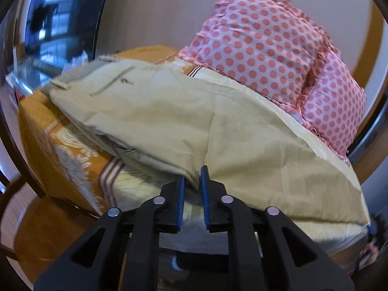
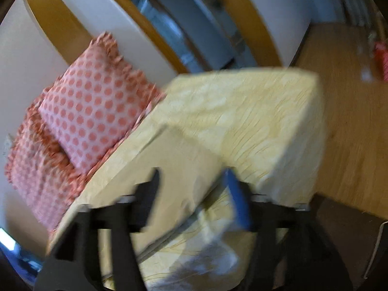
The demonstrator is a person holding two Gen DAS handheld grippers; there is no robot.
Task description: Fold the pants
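Pale beige pants [image 1: 169,111] lie spread across the bed, waistband and back pocket at the upper left, legs running toward me. My left gripper [image 1: 193,177] is shut on a fold of the pants' near edge, its blue pads pinching the cloth. In the blurred right wrist view the pants leg [image 2: 174,174] lies between the fingers of my right gripper [image 2: 194,177]. Its jaws stand wide apart, with the cloth passing between them, not pinched.
The bed has an orange and cream patterned cover [image 1: 72,145] and a pale yellow sheet [image 2: 254,111]. Pink polka-dot pillows [image 1: 262,43] [image 2: 92,111] lean on the wall at the head. Wooden floor [image 2: 351,121] lies beside the bed.
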